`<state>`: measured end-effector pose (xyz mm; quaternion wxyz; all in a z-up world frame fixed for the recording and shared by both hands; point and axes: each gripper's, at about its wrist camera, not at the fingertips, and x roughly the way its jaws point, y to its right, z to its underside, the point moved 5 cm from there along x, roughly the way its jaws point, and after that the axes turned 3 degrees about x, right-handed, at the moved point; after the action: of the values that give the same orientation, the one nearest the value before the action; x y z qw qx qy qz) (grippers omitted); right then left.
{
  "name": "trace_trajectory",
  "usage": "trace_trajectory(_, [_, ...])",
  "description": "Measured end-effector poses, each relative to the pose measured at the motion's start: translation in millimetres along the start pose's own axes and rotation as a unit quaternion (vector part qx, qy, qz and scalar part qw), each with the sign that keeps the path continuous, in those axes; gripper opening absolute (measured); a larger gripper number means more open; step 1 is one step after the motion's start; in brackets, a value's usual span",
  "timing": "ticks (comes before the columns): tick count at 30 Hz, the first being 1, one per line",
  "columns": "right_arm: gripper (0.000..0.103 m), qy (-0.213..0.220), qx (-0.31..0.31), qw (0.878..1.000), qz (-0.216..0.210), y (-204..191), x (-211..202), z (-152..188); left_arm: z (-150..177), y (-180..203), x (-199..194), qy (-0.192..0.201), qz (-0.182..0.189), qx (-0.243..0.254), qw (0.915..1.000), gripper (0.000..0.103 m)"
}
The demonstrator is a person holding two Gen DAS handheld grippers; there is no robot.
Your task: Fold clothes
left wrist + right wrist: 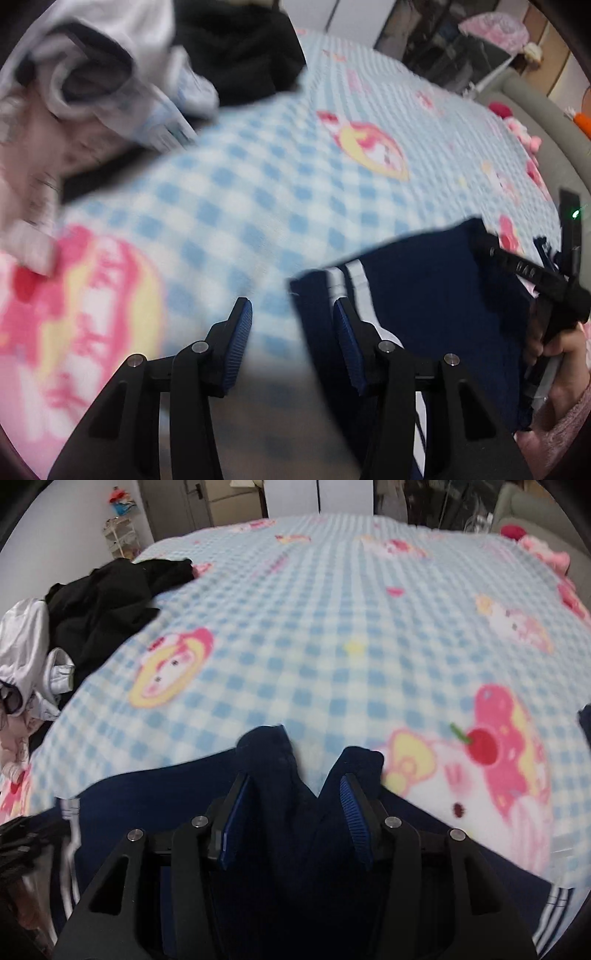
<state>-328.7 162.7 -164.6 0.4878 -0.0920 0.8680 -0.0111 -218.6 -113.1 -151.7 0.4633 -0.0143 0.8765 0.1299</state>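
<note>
Claws tilted down over bed — left claw released, right claw released astride navy garment.

The left gripper hangs over the bed, jaws apart, nothing between them; its right pad sits above the edge of a navy garment with white stripes; at far right a hand grips the other gripper; clothes are heaped at upper left.
</note>
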Motion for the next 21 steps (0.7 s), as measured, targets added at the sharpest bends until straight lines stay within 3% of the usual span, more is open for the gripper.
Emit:
trace_trajectory(2, [0.050, 0.008, 0.003, 1.000, -0.002, -1, -5, 3, -3, -6, -8, 0.023, 0.005, -0.004, 0.9997, 0.048])
trace_trajectory(5, [0.050, 0.041, 0.007, 0.999, -0.012, -6, -29, 4, -6, 5, -10, 0.025, 0.084, -0.005, 0.9961, 0.048])
trace_trajectory(10, [0.051, 0.049, 0.015, 0.998, -0.040, -30, -65, 19, 4, 63, -13, 0.022, 0.143, 0.071, 0.9869, 0.048])
trace_trajectory(12, [0.051, 0.049, 0.007, 0.998, -0.048, -44, -69, 30, 12, 82, -7, 0.008, 0.130, 0.095, 0.9870, 0.048])
trace_trajectory(15, [0.051, 0.015, -0.020, 0.999, -0.036, -61, -47, 46, 22, 86, 12, -0.023, 0.063, 0.125, 0.9898, 0.048])
trace_trajectory(18, [0.049, -0.020, -0.011, 1.000, -0.016, -56, -20, 54, 21, 67, 17, -0.040, 0.026, 0.109, 0.9930, 0.044])
trace_trajectory(19, [0.049, -0.015, -0.005, 1.000, -0.011, -52, -20, 53, 20, 61, 15, -0.042, 0.032, 0.095, 0.9940, 0.039])
trace_trajectory(21, [0.049, -0.003, 0.007, 1.000, -0.002, -46, -21, 50, 19, 53, 11, -0.041, 0.030, 0.074, 0.9959, 0.040])
